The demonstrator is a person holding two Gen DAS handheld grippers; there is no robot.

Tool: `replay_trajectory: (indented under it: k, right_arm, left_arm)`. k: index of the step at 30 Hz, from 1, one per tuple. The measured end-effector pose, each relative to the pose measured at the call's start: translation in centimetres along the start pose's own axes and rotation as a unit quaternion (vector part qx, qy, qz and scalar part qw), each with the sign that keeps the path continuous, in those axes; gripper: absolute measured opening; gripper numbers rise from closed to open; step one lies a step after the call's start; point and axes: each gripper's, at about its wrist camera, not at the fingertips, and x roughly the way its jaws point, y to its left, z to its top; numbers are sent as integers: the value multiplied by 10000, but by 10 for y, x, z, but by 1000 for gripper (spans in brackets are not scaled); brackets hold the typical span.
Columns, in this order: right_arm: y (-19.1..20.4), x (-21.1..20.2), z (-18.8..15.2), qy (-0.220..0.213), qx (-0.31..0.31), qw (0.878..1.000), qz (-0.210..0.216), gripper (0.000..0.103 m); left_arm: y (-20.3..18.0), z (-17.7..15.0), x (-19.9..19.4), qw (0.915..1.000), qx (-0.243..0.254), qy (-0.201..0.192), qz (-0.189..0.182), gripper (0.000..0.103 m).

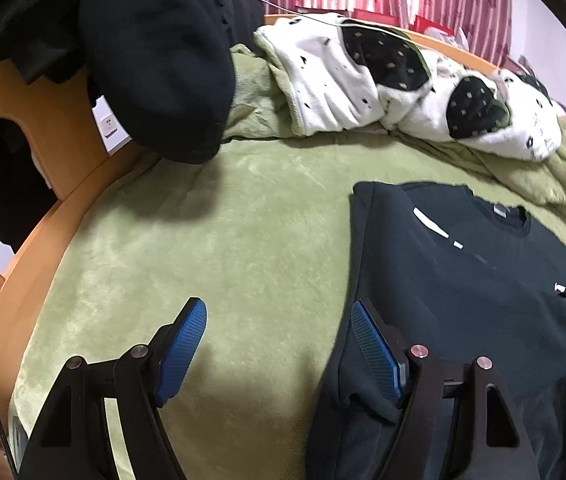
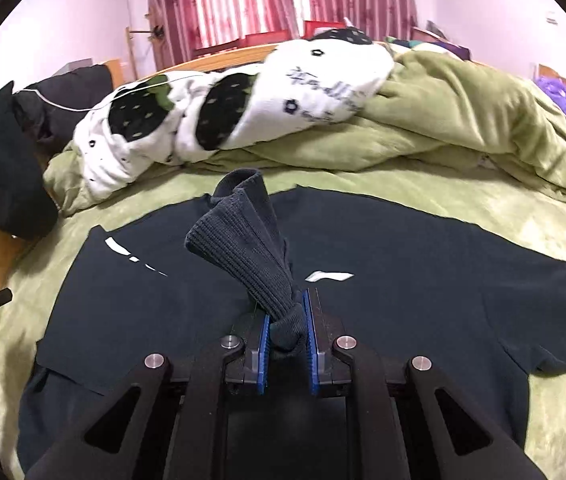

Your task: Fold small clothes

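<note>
A dark navy sweatshirt (image 2: 423, 280) with white marks lies flat on the green bed cover; it also shows in the left wrist view (image 1: 463, 280). My right gripper (image 2: 287, 340) is shut on the sweatshirt's ribbed cuff (image 2: 243, 256), holding the sleeve end up over the chest. My left gripper (image 1: 279, 344) is open and empty, above the sweatshirt's left edge, with one blue pad (image 1: 375, 348) over the dark cloth and the other over bare cover.
The green bed cover (image 1: 203, 240) spreads to the left. A white and black patterned blanket (image 2: 223, 108) and bunched green quilt (image 2: 463, 120) lie at the back. Dark clothes (image 1: 143, 48) hang over the wooden bed frame (image 1: 63, 216) on the left.
</note>
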Motion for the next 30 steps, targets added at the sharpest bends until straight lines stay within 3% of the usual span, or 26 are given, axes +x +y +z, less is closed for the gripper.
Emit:
replay_trajectory:
  k: [5,8,14,18,22,30]
  right_arm:
    - [-25,7,-18,235,76,9997,-58,16]
    - [-39,10,-29,476,80,9987,-156,28]
    - [-67,10,-37,550,-4,9973,-494,48]
    - [-75,22,-43,663,33,9966,-484,48]
    - [-69,46,-57,1038,-292,9916,-713,47]
    - [-87,13,-41,708,-100,9948,-728,48]
  left_arm:
    - [-12,-3,3,9998,181,34,46,74]
    - [-15,-4,6,9998,204,65,27,74]
    - [-22,-5,12,9996,276,91,32,74]
    - [-28,-6,15,9995,307,108,-29,74]
    - [-38,-9,15,9989,458,82,11,74]
    - [-77,-5,2,9984,531,92,-161,74]
